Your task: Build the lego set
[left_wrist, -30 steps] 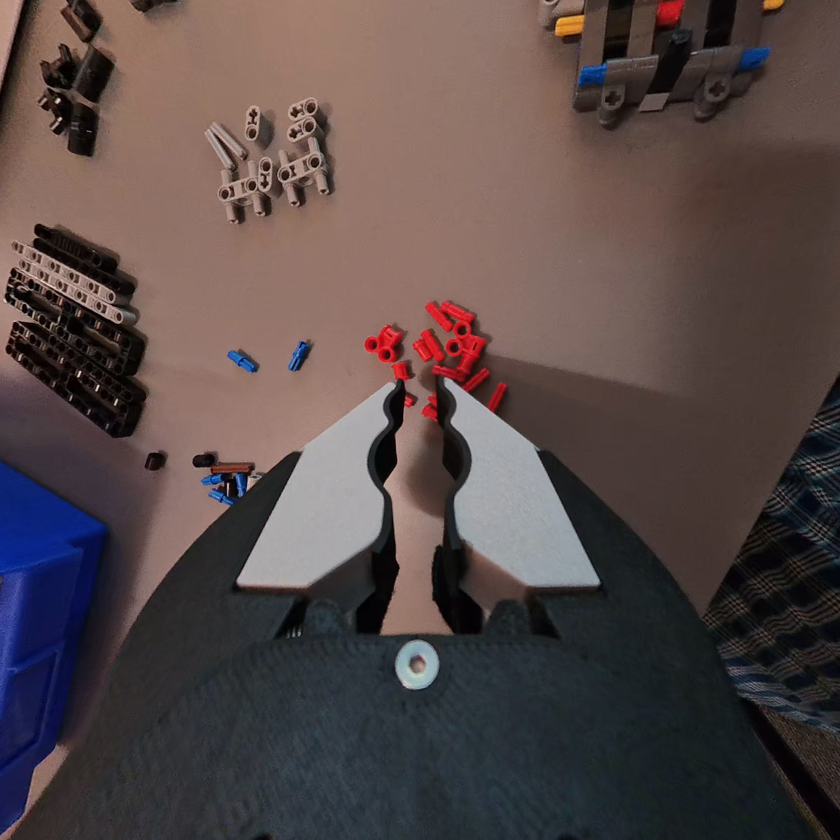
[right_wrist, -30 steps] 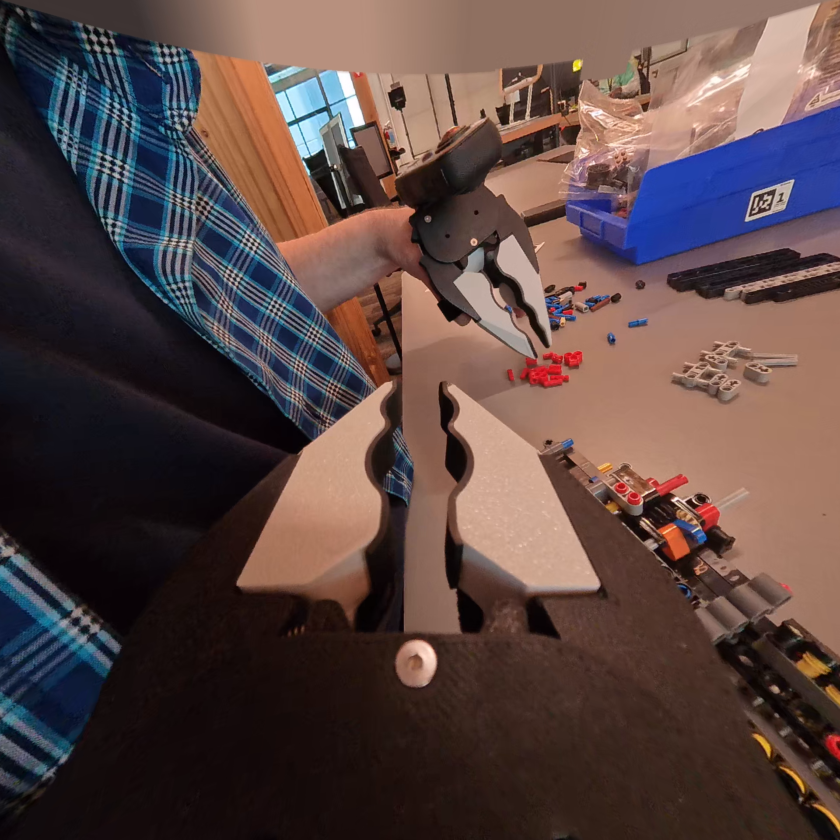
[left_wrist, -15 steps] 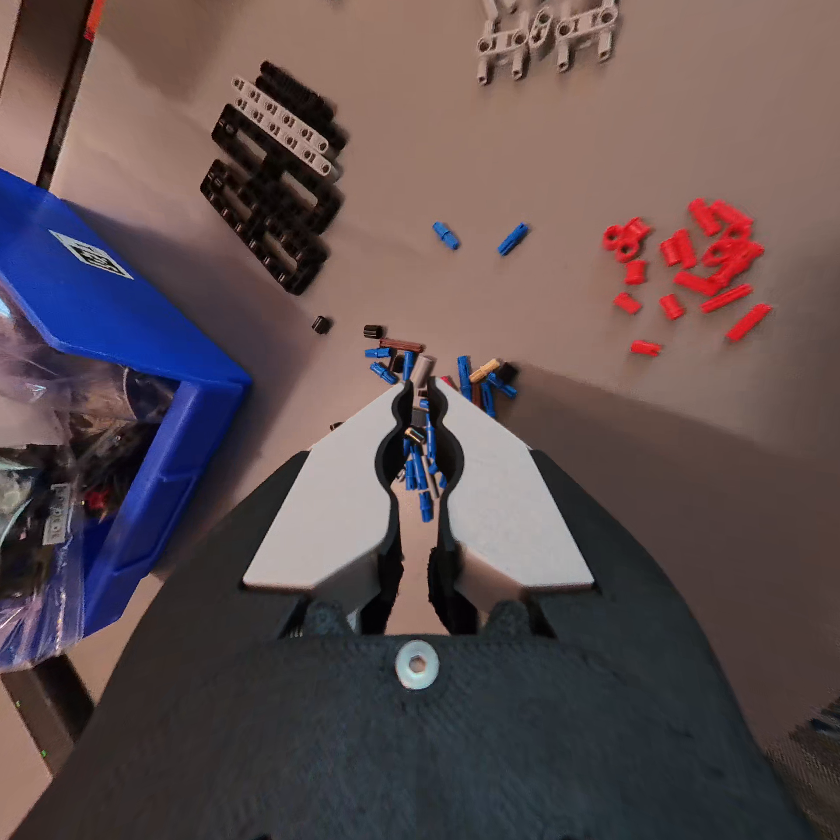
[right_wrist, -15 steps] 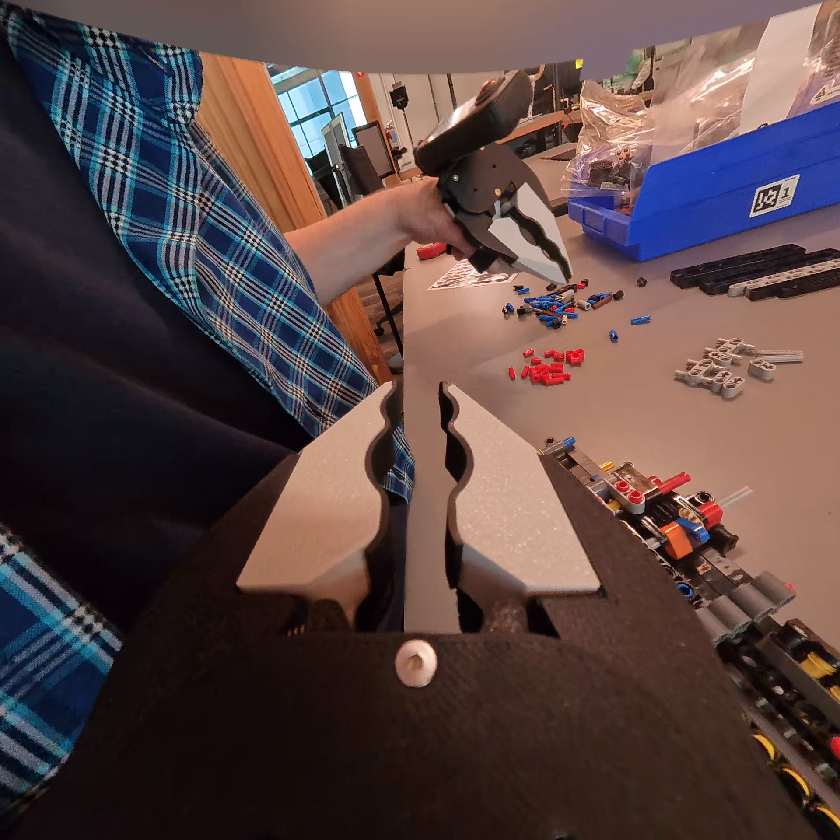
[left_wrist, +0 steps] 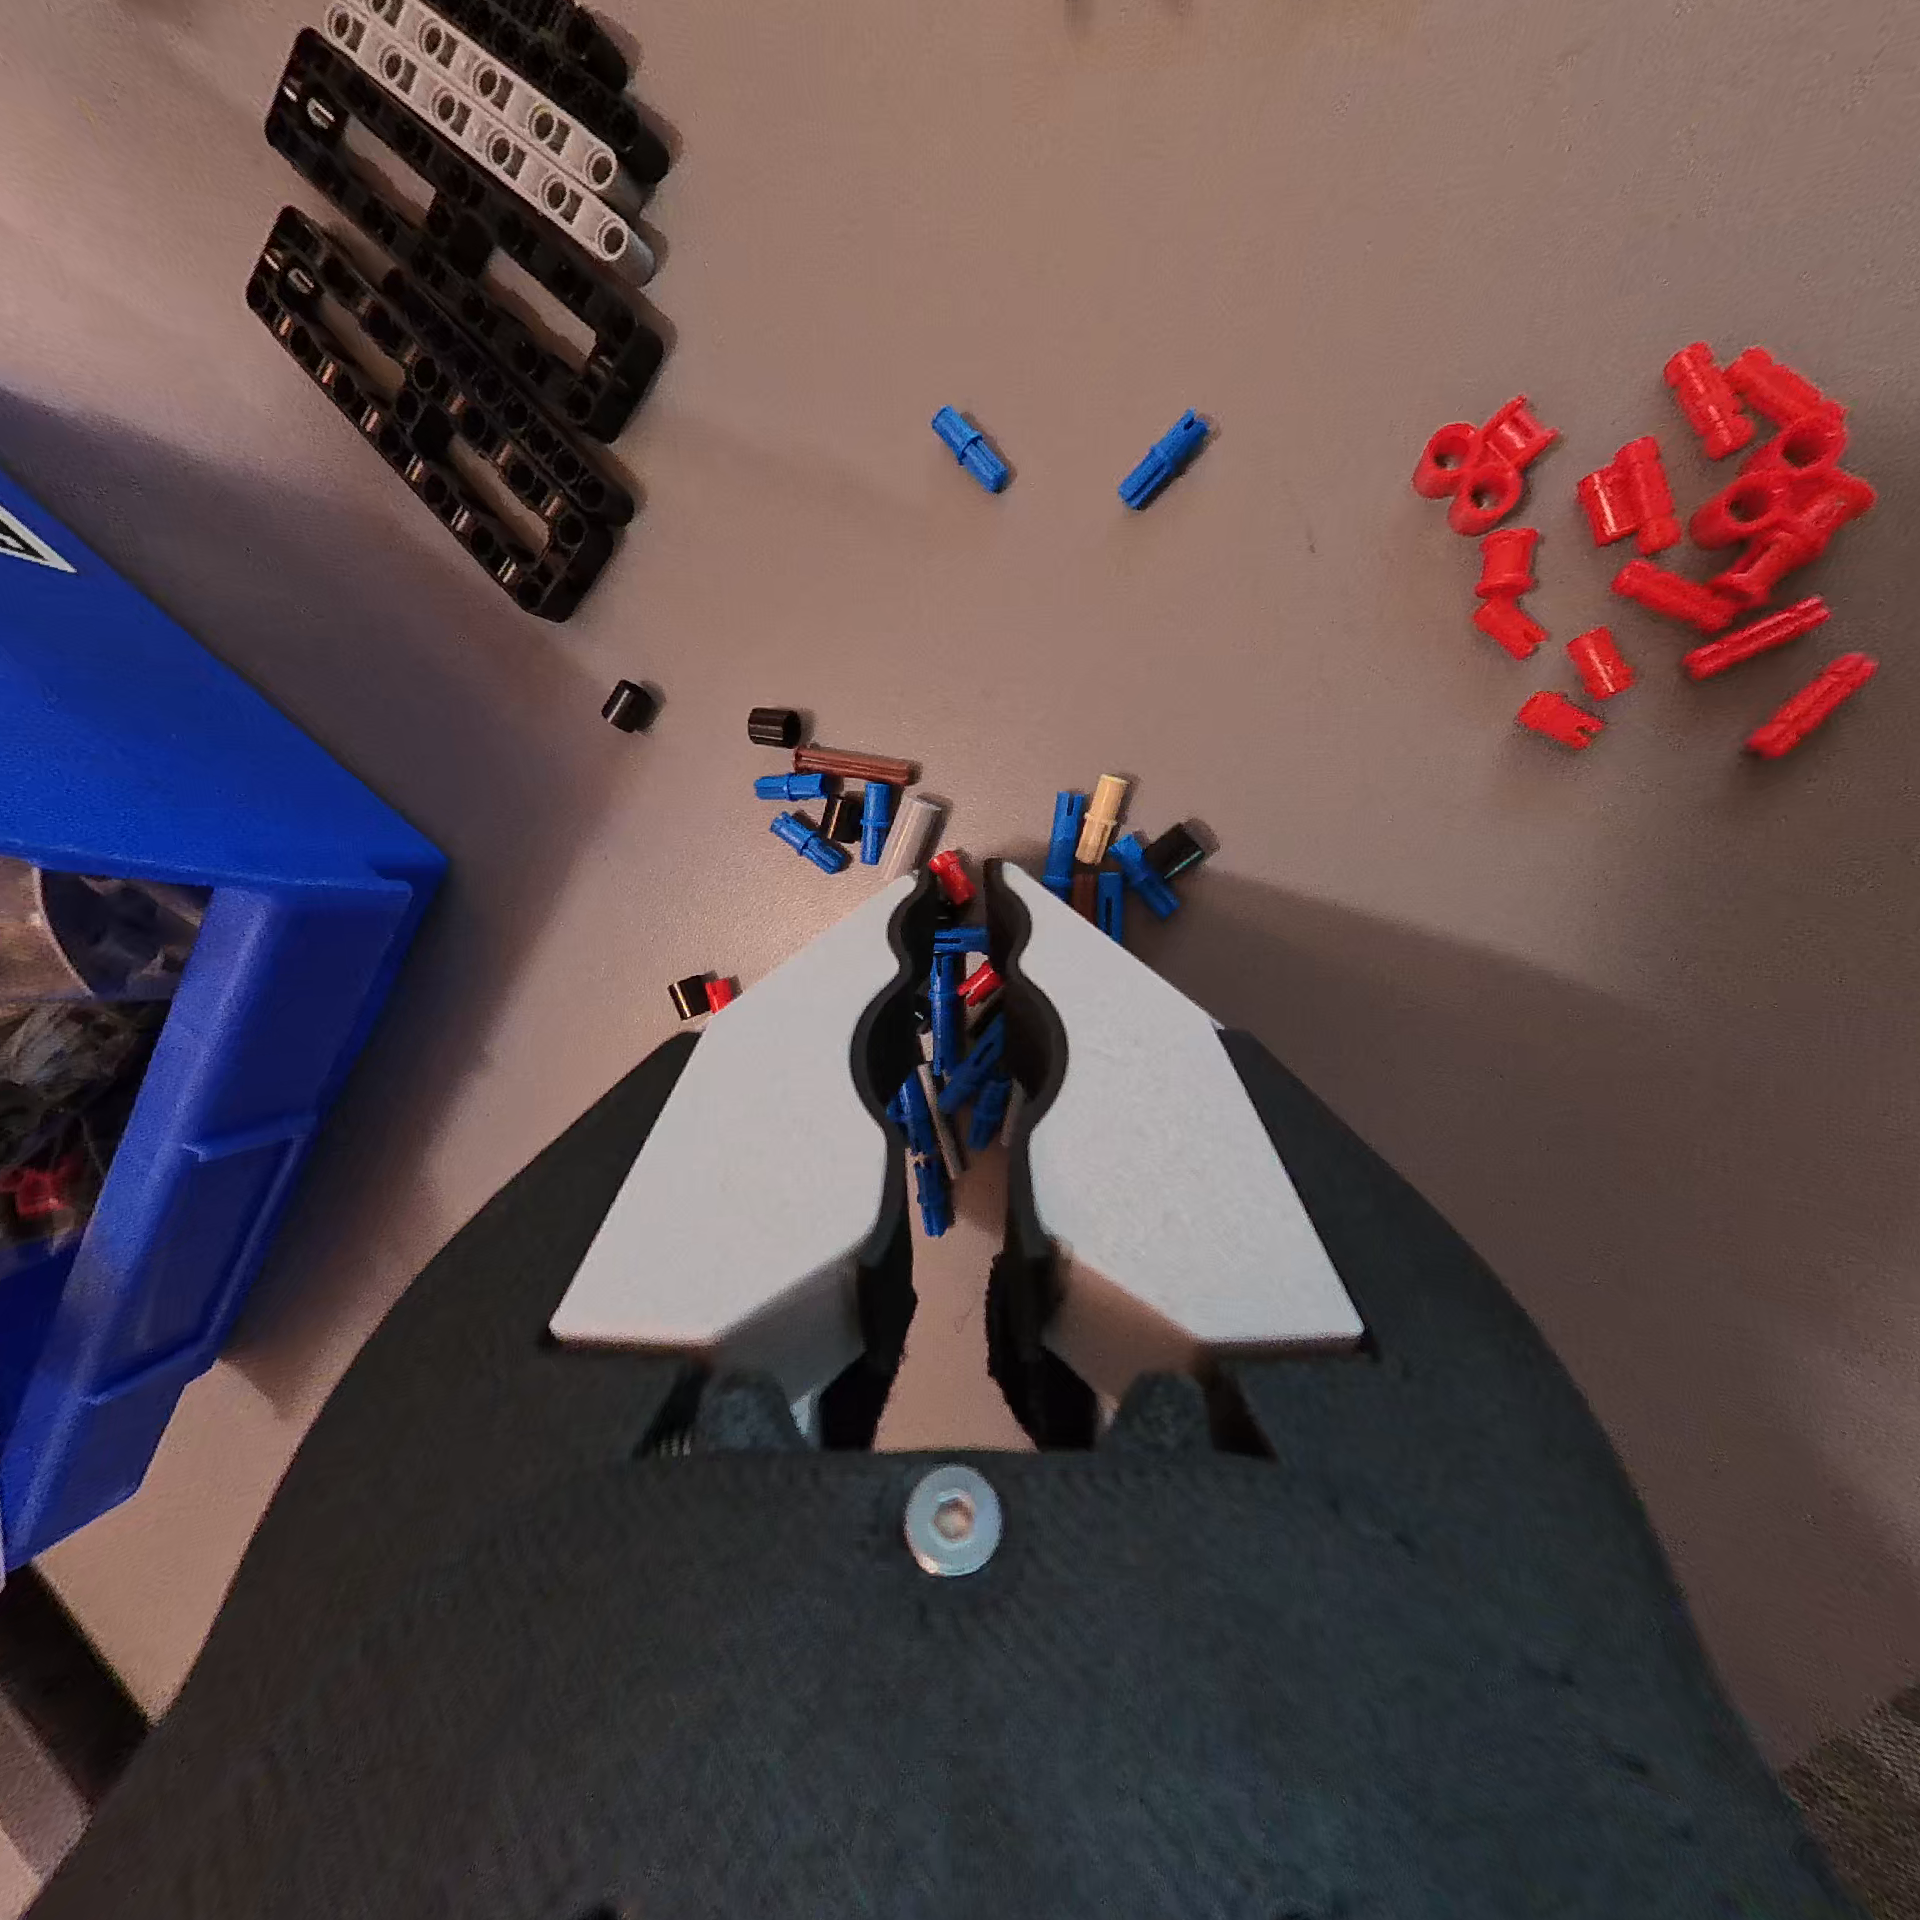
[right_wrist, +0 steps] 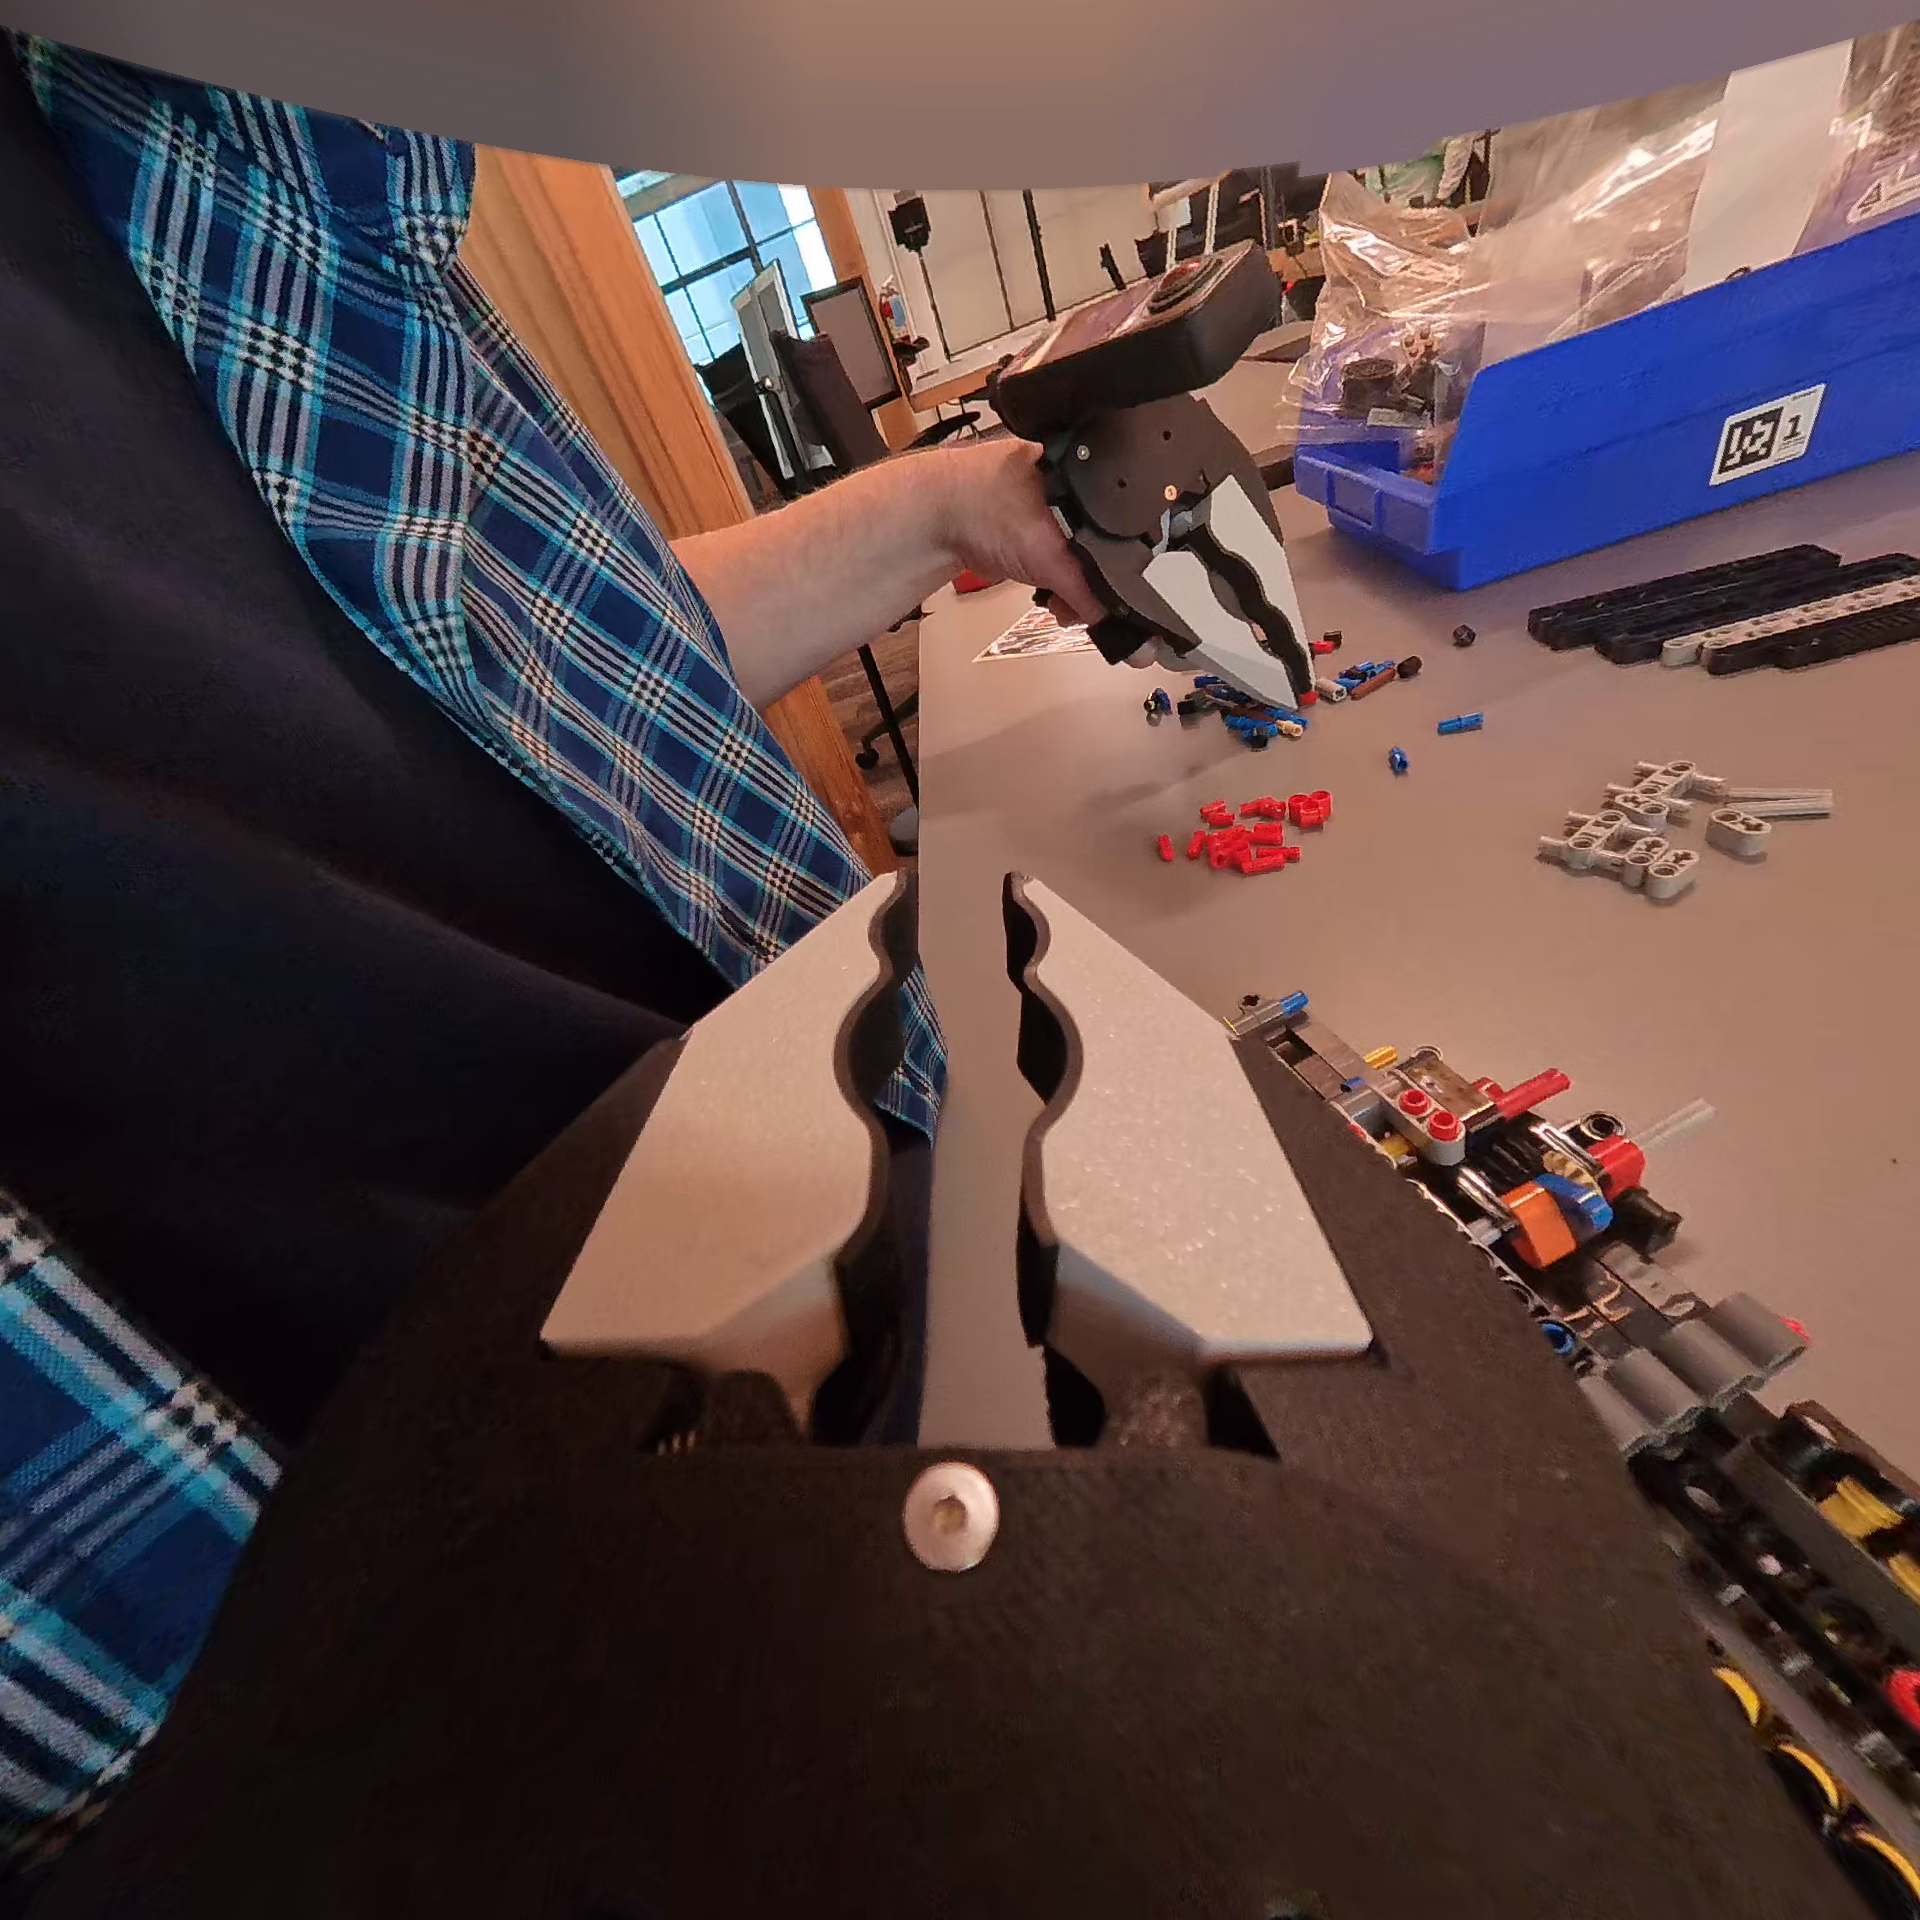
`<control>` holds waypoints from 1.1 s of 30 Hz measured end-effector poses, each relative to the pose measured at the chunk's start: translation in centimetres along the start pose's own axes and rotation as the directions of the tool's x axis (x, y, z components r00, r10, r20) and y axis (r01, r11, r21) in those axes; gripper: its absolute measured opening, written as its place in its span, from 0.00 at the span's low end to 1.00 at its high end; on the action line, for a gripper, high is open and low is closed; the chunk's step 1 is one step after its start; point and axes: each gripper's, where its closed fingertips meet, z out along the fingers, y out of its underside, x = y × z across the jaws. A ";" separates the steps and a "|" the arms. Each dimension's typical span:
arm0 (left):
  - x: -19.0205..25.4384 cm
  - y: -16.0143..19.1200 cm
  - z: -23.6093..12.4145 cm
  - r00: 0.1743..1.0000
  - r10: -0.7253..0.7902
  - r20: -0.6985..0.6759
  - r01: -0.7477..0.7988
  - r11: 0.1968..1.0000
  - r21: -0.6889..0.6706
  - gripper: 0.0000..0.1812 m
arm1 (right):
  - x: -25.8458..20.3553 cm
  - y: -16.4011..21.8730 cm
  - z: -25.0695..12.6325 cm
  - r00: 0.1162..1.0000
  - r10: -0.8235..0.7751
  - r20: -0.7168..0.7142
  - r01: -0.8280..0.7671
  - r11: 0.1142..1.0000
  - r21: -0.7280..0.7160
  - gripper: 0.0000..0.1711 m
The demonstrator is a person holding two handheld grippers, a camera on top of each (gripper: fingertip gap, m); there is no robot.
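Note:
My left gripper (left_wrist: 956, 883) is slightly open and points down over a mixed pile of blue, black and red pins (left_wrist: 1101, 831). A small red pin (left_wrist: 951, 875) lies right at the gap between its tips, and more blue pins show between the fingers. The right wrist view shows the left gripper (right_wrist: 1294, 688) low over that pile, held by a hand. My right gripper (right_wrist: 961, 883) is open and empty near the table's edge, beside the part-built model (right_wrist: 1538, 1174).
A pile of red pieces (left_wrist: 1683, 540) lies to the right, with two loose blue pins (left_wrist: 971, 449) ahead. Black frames and a grey beam (left_wrist: 447, 343) lie at the far left by a blue bin (left_wrist: 156, 883). Grey connectors (right_wrist: 1652, 821) lie mid-table. About 30 centimeters separates my left fingertips from my right.
My left gripper has moved left from the red pile to the mixed pin pile and come down closer to it. My right gripper has stayed still.

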 end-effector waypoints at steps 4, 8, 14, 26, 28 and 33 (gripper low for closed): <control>0.2 -0.1 0.1 1.000 -0.013 -0.012 0.013 1.000 0.005 0.01 | 0.0 -0.1 0.0 1.000 0.000 0.001 0.000 1.000 0.003 0.08; 0.1 -0.2 0.2 0.999 -0.035 -0.027 0.035 0.999 0.016 0.01 | -0.1 -0.1 0.0 1.000 -0.003 0.001 0.003 1.000 0.002 0.08; 1.6 -2.3 -1.4 0.999 0.000 -0.041 0.004 0.996 0.086 0.01 | -0.2 -0.1 0.1 1.000 -0.004 0.002 0.004 1.000 0.000 0.08; 8.8 -5.6 -1.6 0.969 0.197 -0.147 -0.173 0.972 0.160 0.03 | -0.4 -0.1 0.1 1.000 -0.010 0.005 0.010 1.000 -0.001 0.08; 9.2 -5.7 -1.4 0.968 0.195 -0.155 -0.170 0.972 0.165 0.03 | -0.5 -0.2 0.0 1.000 -0.010 0.007 0.010 1.000 0.001 0.08; 8.7 -5.7 -1.8 0.972 0.197 -0.127 -0.175 0.970 0.167 0.05 | -0.5 -0.2 0.1 1.000 -0.010 0.007 0.010 1.000 0.000 0.08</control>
